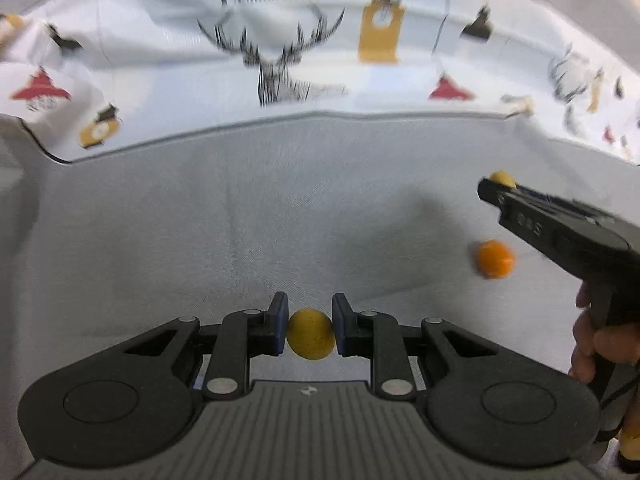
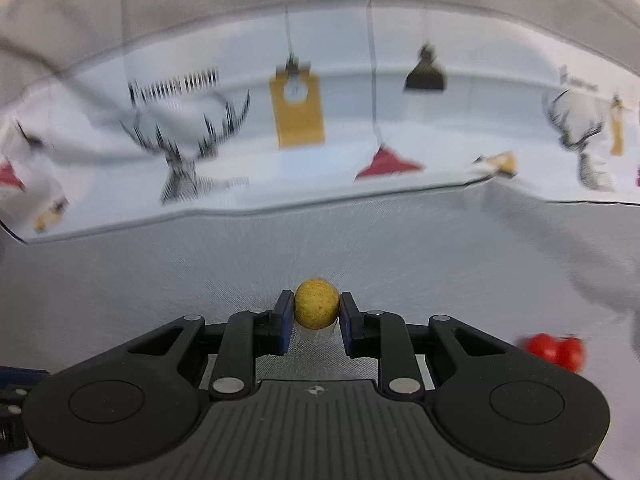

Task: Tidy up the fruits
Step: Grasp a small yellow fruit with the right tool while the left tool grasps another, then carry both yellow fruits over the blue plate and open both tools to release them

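- In the left wrist view, the left claw (image 1: pixel 310 330) sits low in the centre, narrowed onto a small yellow fruit (image 1: pixel 310 334); both blue-faced pads (image 1: pixel 281 330) press against its sides.
- That fruit is held above the grey cloth (image 1: pixel 200 220) that covers the counter; whether it touches the cloth cannot be told.
- Beyond the grey cloth hangs a white printed cloth (image 1: pixel 160 60) with a stag head (image 1: pixel 276 60), a yellow clock (image 1: pixel 380 34) and red hanging lamps; the whole backdrop is blurred.
- Further right in the same view, an orange fruit (image 1: pixel 495 259) lies on the grey cloth, blurred, just beside and below the right claw (image 1: pixel 500 184).
- The right claw reaches in from the right edge, gripped by the person's right hand (image 1: pixel 604 344), with a second yellow fruit (image 1: pixel 503 179) showing at its tip.
- In the right wrist view, the right claw (image 2: pixel 317 314) is narrowed onto that yellow fruit (image 2: pixel 317 303), speckled and round, caught near the tips of both fingers.
- The grey cloth (image 2: pixel 160 272) spreads out below it, and the printed cloth (image 2: pixel 360 120) rises behind with its stag, clock and lamp prints.
- Low at the right edge of this view, two red fruits (image 2: pixel 556 350) lie touching each other on the grey cloth, well apart from the held fruit and blurred.
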Demonstrator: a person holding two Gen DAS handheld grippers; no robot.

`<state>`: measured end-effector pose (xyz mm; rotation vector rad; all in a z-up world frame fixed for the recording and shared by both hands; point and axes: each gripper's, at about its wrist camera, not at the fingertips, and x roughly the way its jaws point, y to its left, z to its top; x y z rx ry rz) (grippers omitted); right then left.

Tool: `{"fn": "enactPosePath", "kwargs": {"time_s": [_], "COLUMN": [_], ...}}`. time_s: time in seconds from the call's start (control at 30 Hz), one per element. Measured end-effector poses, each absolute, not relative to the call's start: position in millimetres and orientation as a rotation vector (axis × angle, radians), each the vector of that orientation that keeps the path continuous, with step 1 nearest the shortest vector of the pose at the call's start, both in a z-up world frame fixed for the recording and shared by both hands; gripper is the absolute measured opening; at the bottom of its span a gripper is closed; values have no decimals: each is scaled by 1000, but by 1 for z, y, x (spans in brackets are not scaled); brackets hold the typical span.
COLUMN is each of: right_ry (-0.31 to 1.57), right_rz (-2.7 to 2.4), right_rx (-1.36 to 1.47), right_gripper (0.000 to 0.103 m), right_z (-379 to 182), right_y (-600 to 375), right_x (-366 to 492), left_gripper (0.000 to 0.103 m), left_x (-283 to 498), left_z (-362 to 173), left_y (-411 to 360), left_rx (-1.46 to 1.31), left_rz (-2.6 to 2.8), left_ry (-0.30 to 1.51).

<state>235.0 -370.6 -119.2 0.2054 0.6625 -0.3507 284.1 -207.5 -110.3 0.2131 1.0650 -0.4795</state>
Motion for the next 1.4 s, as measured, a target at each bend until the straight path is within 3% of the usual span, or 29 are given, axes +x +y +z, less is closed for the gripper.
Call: {"fn": "enactPosePath", "kwargs": {"time_s": [0.23,0.5,1.0,1.4], "right_ry": [557,596,640,632], "right_rz": [-317,-151,74,60], "right_rx": [229,227,113,71], "right_gripper": [25,25,25,25], "right_z": [-50,-26,-8,-3], "right_y": [-341,-249,-144,-131], "right_x": [127,28,-69,-87], "left_gripper": [26,26,26,26], "left_x": [200,106,-1,-14], "left_z": [-29,17,34,42], "left_y": [-166,-95,8,26], "left_rx": [162,160,67,14], "left_rz": [-475,-375,-302,-299], "left_ry": [953,877,890,858]}}
